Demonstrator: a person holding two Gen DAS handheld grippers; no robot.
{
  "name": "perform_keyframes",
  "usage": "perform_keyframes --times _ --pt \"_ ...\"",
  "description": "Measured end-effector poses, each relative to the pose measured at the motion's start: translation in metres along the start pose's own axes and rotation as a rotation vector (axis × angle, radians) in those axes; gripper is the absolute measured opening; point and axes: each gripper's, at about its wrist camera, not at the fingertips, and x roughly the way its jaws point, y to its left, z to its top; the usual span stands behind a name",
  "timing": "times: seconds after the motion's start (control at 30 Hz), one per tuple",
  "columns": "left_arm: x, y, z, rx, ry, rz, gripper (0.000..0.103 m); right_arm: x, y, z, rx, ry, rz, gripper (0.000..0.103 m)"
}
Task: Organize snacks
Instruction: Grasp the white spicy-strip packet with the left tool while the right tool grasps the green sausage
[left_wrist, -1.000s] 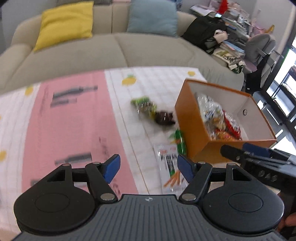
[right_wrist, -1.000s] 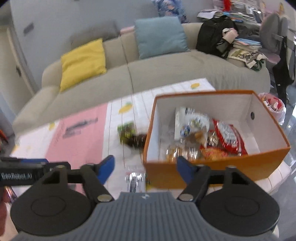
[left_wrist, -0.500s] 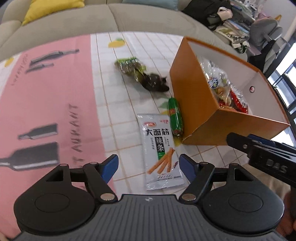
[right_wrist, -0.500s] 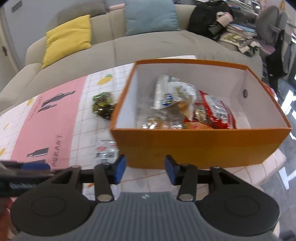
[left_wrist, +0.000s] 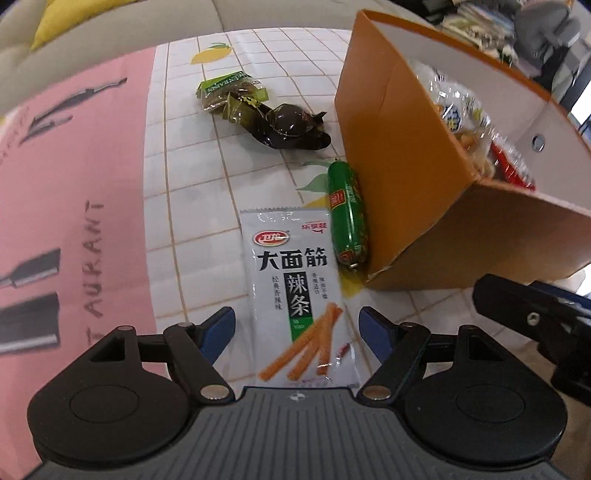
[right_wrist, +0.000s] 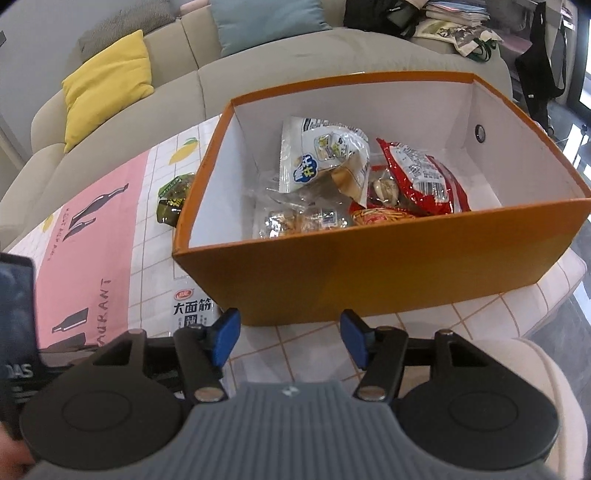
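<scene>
The left gripper (left_wrist: 297, 328) has dropped low over the desk (left_wrist: 192, 177) in the last second, and its jaws, spread wide, now straddle the near end of the white packet (left_wrist: 295, 291), which lies flat between the blue pads without being touched. Half a second back the packet sat further ahead of them, so I judge this to be the approach for a pick, with the packet bound for the box (right_wrist: 369, 273). The right gripper (right_wrist: 290, 341) has moved up to the box's near wall; its jaws had narrowed and are now apart again, holding nothing.

The packet's big black characters read 大面筋, with 辣条 on a dark panel below and orange sticks drawn at the bottom. At its 2 o'clock, just beside it, a green sausage (left_wrist: 347, 218) lies against the box's orange side. At 12 o'clock, well apart, sit a dark wrapped snack (left_wrist: 291, 125) and a green wrapper (left_wrist: 231, 90) whose print is too small to read. The pink strip on the cloth carries the letters "AURANT". The box already holds several bags
</scene>
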Motion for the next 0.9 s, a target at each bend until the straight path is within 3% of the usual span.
perform_keyframes --times 0.1,0.17,0.3,0.57,0.67,0.8,0.9 --pt "0.000 -0.002 0.001 0.032 -0.008 0.025 0.078 0.000 0.003 0.000 -0.018 -0.004 -0.008 0.059" --pt "-0.002 0.001 0.001 0.035 -0.016 0.029 0.061 -0.001 0.007 -0.001 -0.042 -0.013 -0.015 0.059" --pt "-0.006 0.016 0.001 0.016 -0.005 0.027 0.058 -0.005 0.020 -0.005 -0.116 -0.033 -0.029 0.057" --pt "-0.020 0.063 -0.009 -0.045 0.034 0.066 0.056 -0.018 0.062 -0.021 -0.335 -0.110 -0.021 0.029" --pt "-0.025 0.076 -0.014 -0.054 0.040 0.065 0.056 -0.013 0.082 -0.029 -0.428 -0.108 -0.023 0.026" --pt "-0.028 0.091 -0.018 -0.077 0.034 0.070 0.056 0.003 0.114 -0.043 -0.608 -0.116 -0.095 0.021" --pt "-0.030 0.102 -0.018 -0.099 0.030 0.046 0.056 0.023 0.134 -0.055 -0.774 -0.144 -0.212 0.020"
